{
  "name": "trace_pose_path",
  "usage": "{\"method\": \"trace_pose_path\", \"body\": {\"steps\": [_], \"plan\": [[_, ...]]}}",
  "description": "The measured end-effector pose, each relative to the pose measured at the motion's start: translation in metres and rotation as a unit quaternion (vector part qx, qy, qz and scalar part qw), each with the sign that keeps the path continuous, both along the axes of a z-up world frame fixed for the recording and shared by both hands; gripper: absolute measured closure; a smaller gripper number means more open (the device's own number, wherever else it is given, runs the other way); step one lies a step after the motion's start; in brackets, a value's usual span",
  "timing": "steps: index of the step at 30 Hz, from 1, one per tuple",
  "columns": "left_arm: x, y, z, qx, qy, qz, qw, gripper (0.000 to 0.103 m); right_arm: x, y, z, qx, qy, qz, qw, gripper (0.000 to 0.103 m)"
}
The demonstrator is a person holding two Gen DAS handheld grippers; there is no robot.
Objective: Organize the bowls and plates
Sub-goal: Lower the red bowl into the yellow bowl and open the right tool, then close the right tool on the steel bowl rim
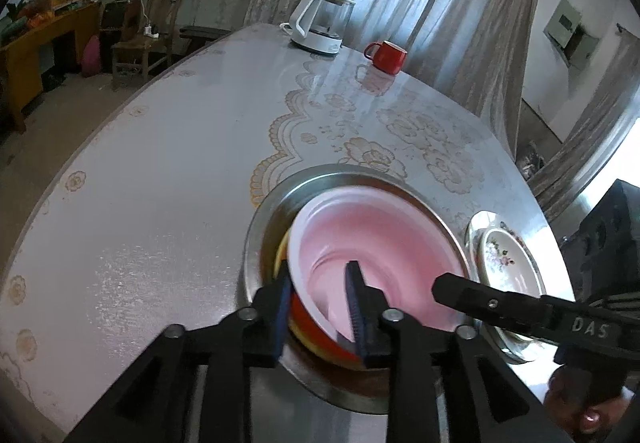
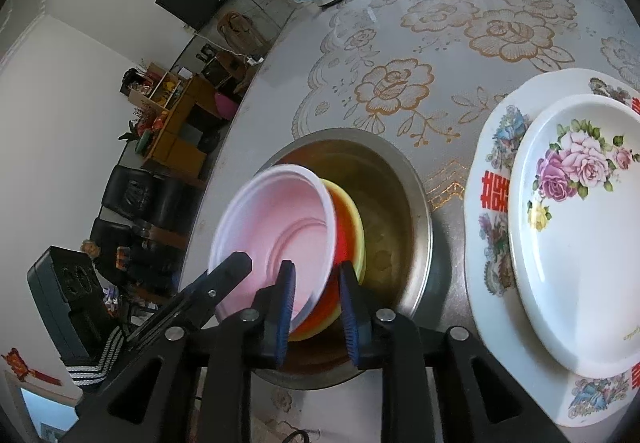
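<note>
A pink bowl is nested in a red bowl and a yellow bowl; the stack tilts inside a large steel basin. My left gripper is shut on the near rim of the stack, one finger inside the pink bowl. My right gripper is shut on the rim of the same stack, one finger inside the pink bowl, one outside the yellow bowl. The basin sits beside two stacked floral plates. The right gripper's finger shows in the left wrist view.
A white kettle and a red mug stand at the table's far edge. The floral plates lie right of the basin. The table edge runs close on the left, with chairs and shelves beyond.
</note>
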State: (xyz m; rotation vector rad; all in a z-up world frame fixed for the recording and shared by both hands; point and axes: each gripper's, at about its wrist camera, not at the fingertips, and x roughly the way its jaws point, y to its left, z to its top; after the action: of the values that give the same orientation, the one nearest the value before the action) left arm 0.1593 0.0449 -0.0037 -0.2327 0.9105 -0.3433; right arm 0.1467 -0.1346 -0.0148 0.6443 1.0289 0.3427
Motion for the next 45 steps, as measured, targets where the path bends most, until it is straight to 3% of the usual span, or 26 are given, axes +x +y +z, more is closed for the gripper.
{"method": "trace_pose_path", "body": {"steps": [2,9,13,21,28,33,40,45], "plan": [[-0.001,-0.002,0.002,0.004,-0.003,-0.001,1.0,0.061,-0.001,0.0,0.001,-0.003,-0.002,-0.001,1.0,0.08],[-0.001,0.001,0.007,-0.004,-0.004,0.004,1.0,0.052,-0.009,-0.007,0.005,-0.011,-0.017,-0.012,1.0,0.08],[-0.005,0.005,0.017,-0.012,-0.019,0.015,0.9996,0.036,-0.014,-0.017,0.009,-0.004,-0.021,-0.023,1.0,0.08],[-0.012,0.029,0.024,-0.024,-0.043,0.062,0.9969,0.035,-0.032,-0.024,0.015,0.001,-0.034,-0.022,0.999,0.08],[-0.014,0.058,0.0,-0.034,-0.01,0.093,0.995,0.036,-0.052,-0.027,0.008,0.0,-0.024,-0.013,1.0,0.08],[-0.016,0.059,-0.011,-0.037,0.002,0.087,0.9955,0.037,-0.055,-0.029,-0.002,-0.004,-0.01,-0.018,1.0,0.079],[-0.013,0.052,-0.018,-0.027,0.004,0.064,0.9976,0.048,-0.047,-0.023,-0.006,-0.019,-0.009,-0.021,1.0,0.076],[-0.01,0.046,-0.02,-0.016,0.006,0.049,0.9987,0.05,-0.035,-0.014,-0.013,-0.026,-0.003,-0.013,1.0,0.077]]}}
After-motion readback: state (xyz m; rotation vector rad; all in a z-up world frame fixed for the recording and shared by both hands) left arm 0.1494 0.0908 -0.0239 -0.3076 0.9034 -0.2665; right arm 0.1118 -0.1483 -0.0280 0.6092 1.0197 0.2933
